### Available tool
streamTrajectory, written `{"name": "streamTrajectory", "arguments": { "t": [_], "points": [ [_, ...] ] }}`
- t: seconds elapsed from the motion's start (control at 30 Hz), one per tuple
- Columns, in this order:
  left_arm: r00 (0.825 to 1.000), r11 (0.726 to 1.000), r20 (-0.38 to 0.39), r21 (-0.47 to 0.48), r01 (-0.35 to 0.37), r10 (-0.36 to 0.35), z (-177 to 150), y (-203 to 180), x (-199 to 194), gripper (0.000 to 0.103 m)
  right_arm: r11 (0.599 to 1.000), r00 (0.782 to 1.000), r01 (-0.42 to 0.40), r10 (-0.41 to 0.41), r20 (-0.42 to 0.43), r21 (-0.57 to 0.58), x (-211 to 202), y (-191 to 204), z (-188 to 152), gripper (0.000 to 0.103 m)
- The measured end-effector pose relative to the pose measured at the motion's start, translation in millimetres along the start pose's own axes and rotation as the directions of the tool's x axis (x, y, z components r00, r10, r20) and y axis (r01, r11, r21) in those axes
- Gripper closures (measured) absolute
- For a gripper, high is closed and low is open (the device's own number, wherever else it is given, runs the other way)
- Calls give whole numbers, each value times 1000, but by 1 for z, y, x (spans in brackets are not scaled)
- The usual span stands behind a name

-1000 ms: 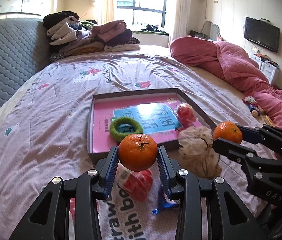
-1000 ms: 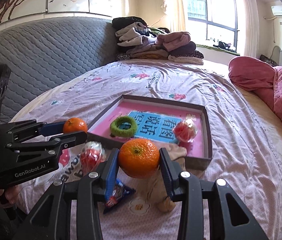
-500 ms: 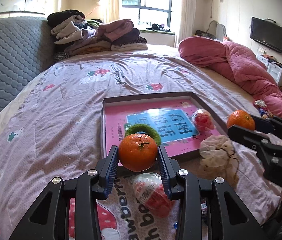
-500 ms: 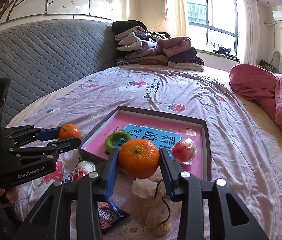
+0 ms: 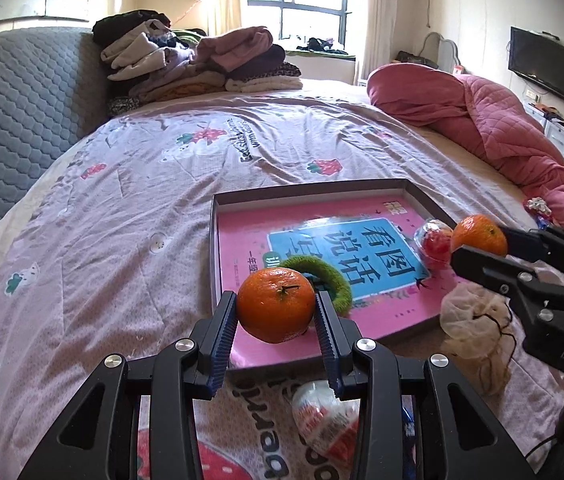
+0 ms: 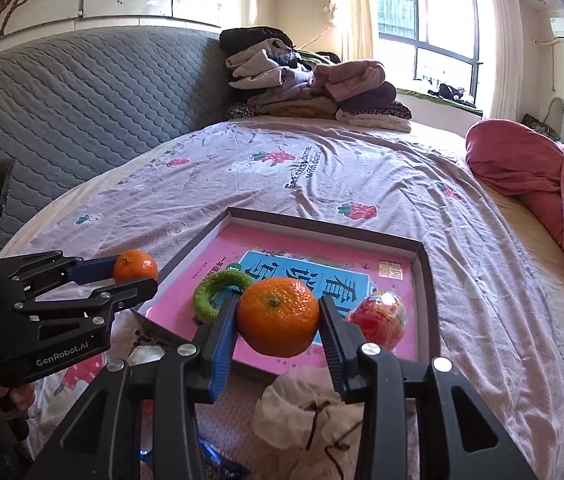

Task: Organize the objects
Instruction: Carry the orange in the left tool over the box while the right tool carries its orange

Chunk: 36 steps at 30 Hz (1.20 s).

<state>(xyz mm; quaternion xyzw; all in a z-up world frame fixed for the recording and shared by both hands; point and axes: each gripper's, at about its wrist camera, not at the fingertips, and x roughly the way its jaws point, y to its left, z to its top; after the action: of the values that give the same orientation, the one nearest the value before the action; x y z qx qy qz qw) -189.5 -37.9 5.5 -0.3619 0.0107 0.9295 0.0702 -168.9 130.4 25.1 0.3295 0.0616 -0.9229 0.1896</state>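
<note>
My left gripper (image 5: 276, 310) is shut on an orange mandarin (image 5: 276, 306) and holds it above the near left corner of a shallow grey box (image 5: 310, 192) lined with a pink book. My right gripper (image 6: 278, 316) is shut on a second mandarin (image 6: 278, 316) above the box's near edge (image 6: 254, 372). In the box lie a green fuzzy ring (image 5: 330, 276) and a clear red-filled ball (image 5: 434, 240). Each gripper shows in the other's view: the right one (image 5: 482, 246) and the left one (image 6: 136, 272).
A beige drawstring pouch (image 5: 474, 320) and a red-and-white wrapped snack (image 5: 326, 416) lie on the bedsheet in front of the box. A blue packet (image 6: 218, 460) lies near. Folded clothes (image 5: 194, 60) sit at the headboard; a pink quilt (image 5: 482, 120) lies right.
Both grippers, each still holding its mandarin, have moved forward and up toward the box. The pouch and wrapped snack now lie lower in view.
</note>
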Motion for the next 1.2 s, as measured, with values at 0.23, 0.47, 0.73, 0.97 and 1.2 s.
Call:
{"name": "streamTrajectory", "arguments": {
  "t": [0.23, 0.47, 0.73, 0.97, 1.2],
  "points": [
    [999, 1000, -33, 12, -9, 9, 1, 2, 23, 63, 1000, 999, 9, -9, -46, 7, 32, -6, 0, 63],
    [998, 1000, -64, 9, -15, 15, -4, 5, 38, 63, 1000, 997, 10, -7, -82, 29, 50, -16, -4, 63],
    [997, 1000, -79, 24, -20, 22, -6, 1, 46, 63, 999, 994, -2, 6, -113, 35, 63, -17, -9, 63],
    [991, 999, -132, 36, -10, 14, -12, -4, 62, 63, 999, 987, -1, 7, -162, 35, 79, -15, -16, 63],
    [988, 1000, -154, 29, -8, 13, -16, -1, 72, 63, 999, 982, -2, 8, -186, 33, 86, -14, -21, 63]
  ]
}}
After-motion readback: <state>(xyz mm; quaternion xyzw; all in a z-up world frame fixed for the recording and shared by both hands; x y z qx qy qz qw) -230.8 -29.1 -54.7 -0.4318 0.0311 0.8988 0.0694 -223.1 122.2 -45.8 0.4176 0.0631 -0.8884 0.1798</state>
